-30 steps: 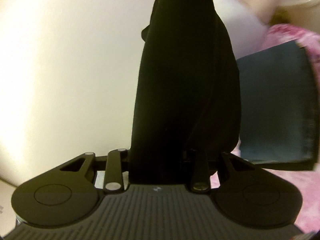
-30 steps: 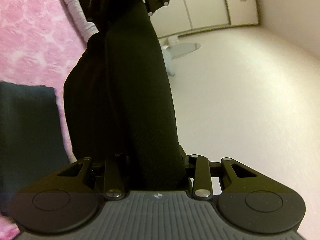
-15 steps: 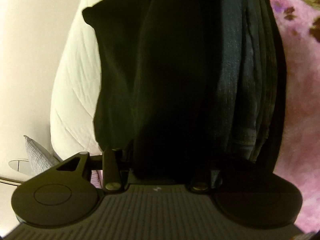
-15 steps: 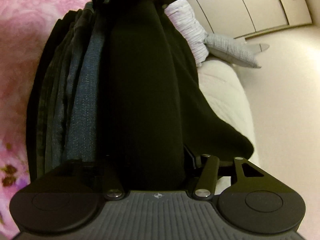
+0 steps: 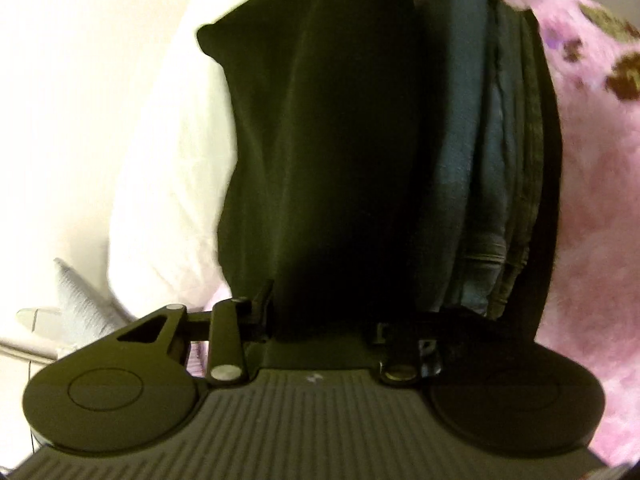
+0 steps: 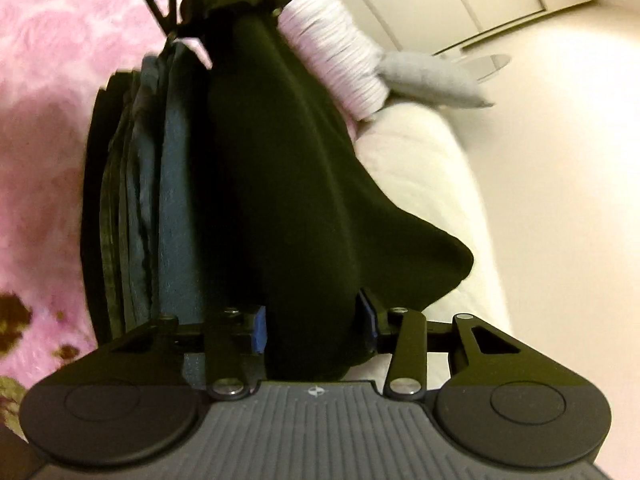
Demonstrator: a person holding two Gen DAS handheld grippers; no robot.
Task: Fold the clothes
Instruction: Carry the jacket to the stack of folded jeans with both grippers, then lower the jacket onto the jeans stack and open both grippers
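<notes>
A folded black garment [image 5: 328, 140] stretches between my two grippers and fills the middle of both views. My left gripper [image 5: 328, 320] is shut on one end of it. My right gripper [image 6: 312, 320] is shut on the other end, with blue pads [image 6: 258, 328] showing beside the cloth. The left gripper's frame [image 6: 224, 0] appears at the top of the right wrist view. The black garment [image 6: 288, 168] lies against the side of a stack of folded clothes [image 5: 480, 200], blue denim and dark pieces, also visible in the right wrist view [image 6: 152, 200].
The stack rests on a fluffy pink blanket [image 5: 592, 200] [image 6: 48, 120]. On the garment's other side lie a white quilt [image 5: 168, 180] [image 6: 420, 168], a lilac ribbed roll [image 6: 336, 48] and a grey pillow [image 6: 432, 76]. Pale cupboard doors [image 6: 460, 0] stand beyond.
A second ago the black garment hung between the grippers away from the stack. Both grippers have swung it over beside the folded clothes, and its free corner now spreads toward the white quilt.
</notes>
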